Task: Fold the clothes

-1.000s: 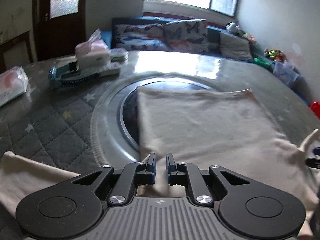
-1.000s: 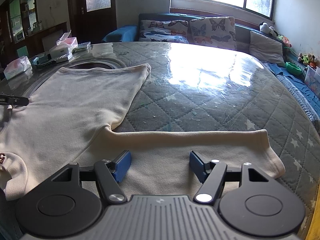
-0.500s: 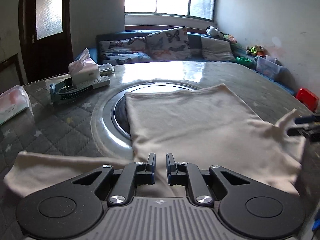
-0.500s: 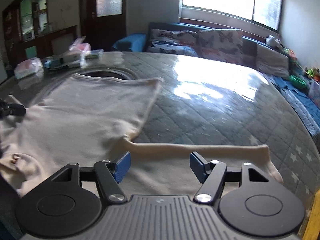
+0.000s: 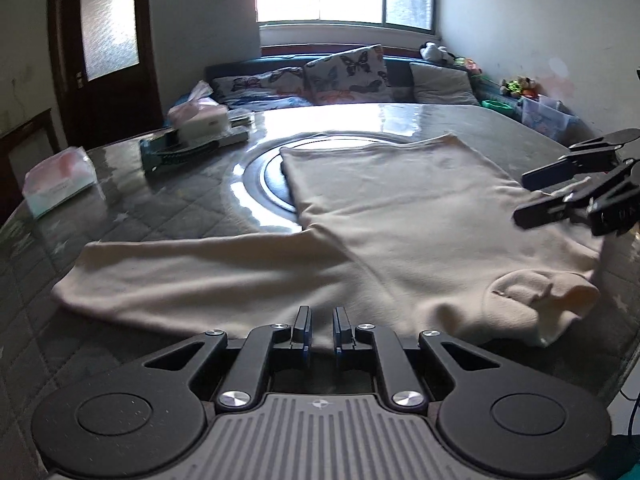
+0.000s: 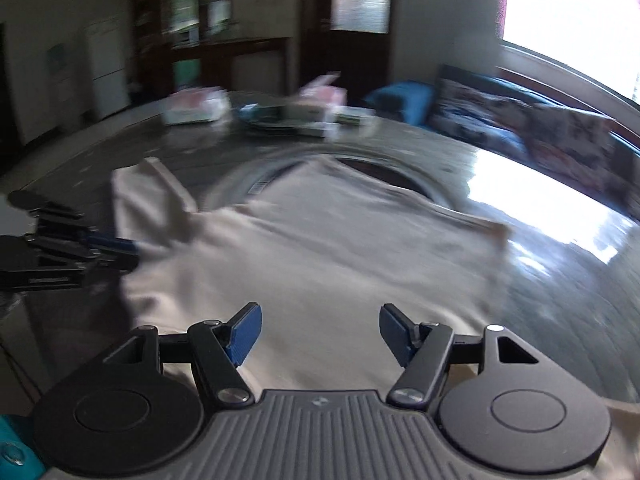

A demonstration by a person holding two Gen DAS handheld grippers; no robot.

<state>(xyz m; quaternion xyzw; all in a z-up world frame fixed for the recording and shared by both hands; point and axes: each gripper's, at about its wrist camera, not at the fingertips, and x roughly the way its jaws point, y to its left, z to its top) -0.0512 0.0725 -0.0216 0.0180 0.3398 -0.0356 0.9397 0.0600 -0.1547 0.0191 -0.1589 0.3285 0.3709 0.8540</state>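
Left wrist view: a cream long-sleeved top [image 5: 400,220] lies flat on the quilted tabletop [image 5: 132,216], one sleeve stretched toward the left of the frame. The left gripper [image 5: 322,326], fingers nearly together, holds nothing.

Right wrist view, blurred: the right gripper [image 6: 320,334] hangs above the top with fingers apart, empty. The fold seems not yet begun; next, a sleeve needs gripping.

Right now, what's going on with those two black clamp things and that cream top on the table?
Someone is folding a cream long-sleeved top using a handheld gripper in each hand. The top lies spread on the round quilted table, one sleeve stretched out sideways. The left gripper is nearly shut, at the garment's near edge; whether it pinches fabric is unclear. The right gripper hangs open above the top, holding nothing. Tissue boxes sit at the far side.
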